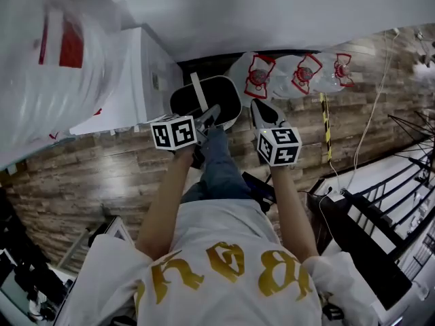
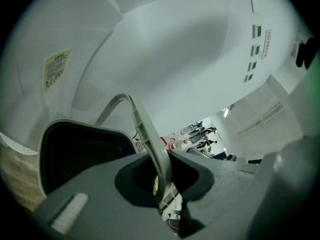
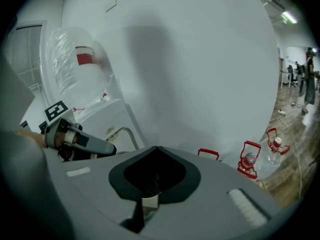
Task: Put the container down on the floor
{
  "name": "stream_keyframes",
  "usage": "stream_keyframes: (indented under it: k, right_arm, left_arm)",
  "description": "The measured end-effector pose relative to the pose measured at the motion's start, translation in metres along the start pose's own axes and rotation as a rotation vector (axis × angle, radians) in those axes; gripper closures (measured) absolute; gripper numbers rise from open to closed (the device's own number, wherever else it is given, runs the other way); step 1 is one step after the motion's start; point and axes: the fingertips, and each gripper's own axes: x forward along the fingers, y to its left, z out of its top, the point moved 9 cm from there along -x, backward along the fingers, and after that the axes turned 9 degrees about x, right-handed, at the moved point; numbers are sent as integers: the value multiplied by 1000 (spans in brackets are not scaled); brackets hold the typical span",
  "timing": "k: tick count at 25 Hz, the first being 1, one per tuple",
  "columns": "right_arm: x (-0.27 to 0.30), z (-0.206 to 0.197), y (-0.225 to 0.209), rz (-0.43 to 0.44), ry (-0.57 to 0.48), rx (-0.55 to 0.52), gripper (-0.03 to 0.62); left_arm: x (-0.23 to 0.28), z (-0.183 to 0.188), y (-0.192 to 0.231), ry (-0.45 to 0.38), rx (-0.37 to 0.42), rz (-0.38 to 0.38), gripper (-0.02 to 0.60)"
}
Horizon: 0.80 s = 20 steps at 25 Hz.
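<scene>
Black container point(image 1: 224, 95) with pale handle point(image 2: 142, 129) raised, left gripper point(image 2: 162, 176) clamped on that handle, container over wooden floor point(image 1: 81, 175) beside white cabinet point(image 1: 139, 66), floor contact unclear, right gripper point(image 3: 156, 150) closed on nothing.

Smooth matt black plastic container point(image 1: 228, 100) with dull pale grey plastic bail handle point(image 2: 145, 134). Rough-grained brown wooden plank floor point(image 1: 81, 175) — matt. Glossy clear plastic water jugs point(image 1: 299, 73) — crinkled, red-labelled.
</scene>
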Motion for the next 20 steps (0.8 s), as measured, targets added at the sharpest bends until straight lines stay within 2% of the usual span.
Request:
stream_keyframes:
  k: [9, 20]
  right_arm:
    - [56, -30, 1, 87, 142, -158, 567]
    - [113, -76, -21, 154, 250, -164, 566]
  left_arm:
    - [26, -14, 61, 81, -8, 109, 535]
    - [64, -37, 129, 124, -29, 177, 538]
